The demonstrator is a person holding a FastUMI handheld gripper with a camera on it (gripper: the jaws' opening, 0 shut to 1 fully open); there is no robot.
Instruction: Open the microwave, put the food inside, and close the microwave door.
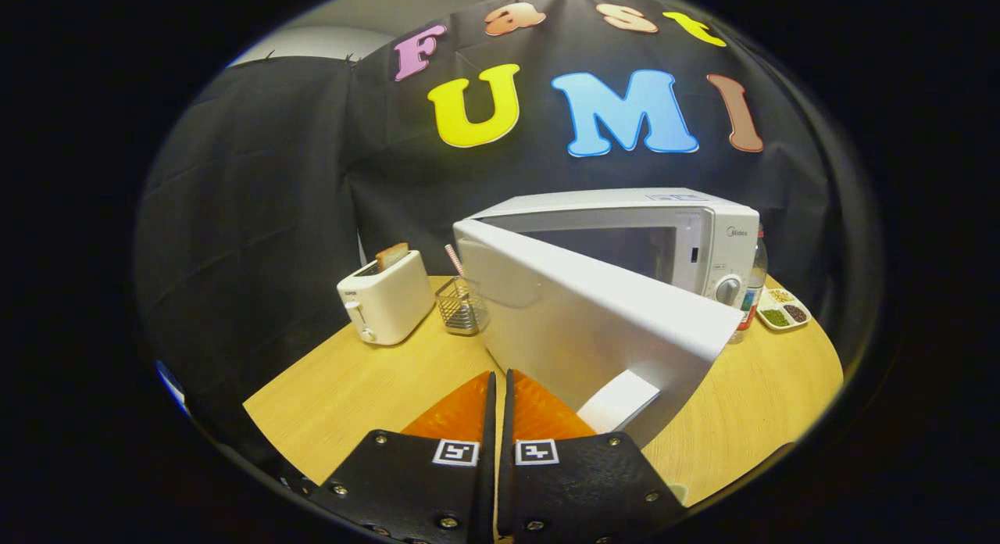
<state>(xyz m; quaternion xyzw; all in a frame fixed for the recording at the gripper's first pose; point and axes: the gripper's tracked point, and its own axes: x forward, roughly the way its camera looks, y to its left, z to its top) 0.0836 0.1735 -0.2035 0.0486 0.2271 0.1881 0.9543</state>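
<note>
My jaws (500, 388) sit pressed together with barely a slit between them, holding nothing, low over the wooden surface (344, 403). Just ahead of them and a little to their right stands the microwave door (594, 317), swung wide open toward me, its free edge ending close beside my right jaw. A pale flat tab (619, 399) shows at the door's lower part, right next to that jaw; I cannot tell what it is.

I judge the door to be a stiff, smooth, fairly light panel that turns freely on its hinge. It offers little to pinch, so a flat push on its outer face near the free edge should swing it shut, and a push too hard may slide the whole oven.

Beyond the door is the microwave (703, 239) itself, cavity open, knob (727, 289) on its right panel. Whether food lies inside I cannot tell.

Beyond my jaws to the left stand a toaster (385, 298) with a slice of toast (391, 255) and a small wire basket (459, 306). Far right are a bottle (755, 286) and a divided dish (783, 308) of small foods.
</note>
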